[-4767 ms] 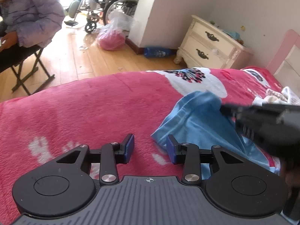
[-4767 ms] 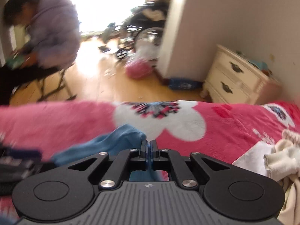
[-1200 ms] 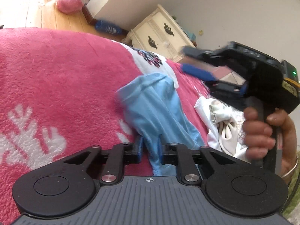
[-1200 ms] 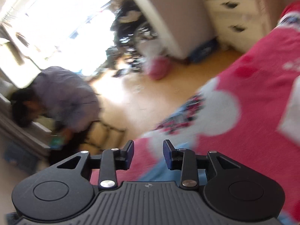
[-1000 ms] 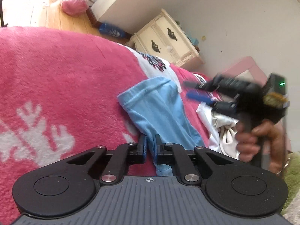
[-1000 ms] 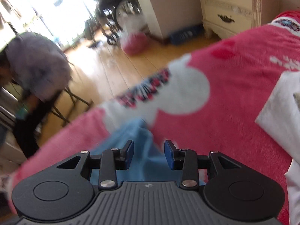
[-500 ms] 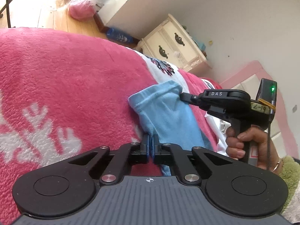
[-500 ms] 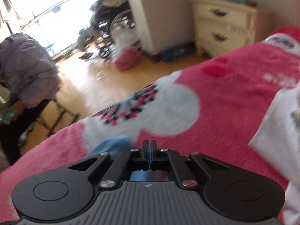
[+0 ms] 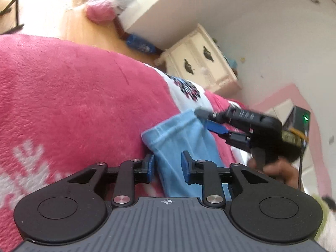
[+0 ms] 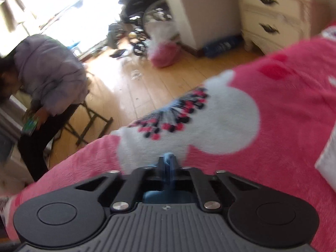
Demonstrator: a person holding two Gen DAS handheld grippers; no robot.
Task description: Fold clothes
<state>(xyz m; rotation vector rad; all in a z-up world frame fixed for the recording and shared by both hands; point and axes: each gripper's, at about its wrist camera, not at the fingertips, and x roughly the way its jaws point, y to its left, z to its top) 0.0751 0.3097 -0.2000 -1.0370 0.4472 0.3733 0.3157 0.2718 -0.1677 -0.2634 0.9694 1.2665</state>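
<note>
Left wrist: one blue garment [image 9: 180, 140].

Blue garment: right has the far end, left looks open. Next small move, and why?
Probably draw the right gripper, shut on the blue garment, back toward the left gripper. Left's jaws have just opened and stand apart around the near end, so only right holds cloth.

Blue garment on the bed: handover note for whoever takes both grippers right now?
Left gripper: its fingers have just been opening, not pressing; blue garment lies between them.
Right gripper: shut on the garment's far end, a blue fold pinched between its fingers.
Garment: narrow strip on the pink blanket, white clothes beside it.
Done: folded lengthwise. Left: likely fold it end to end, then the white clothes.
</note>
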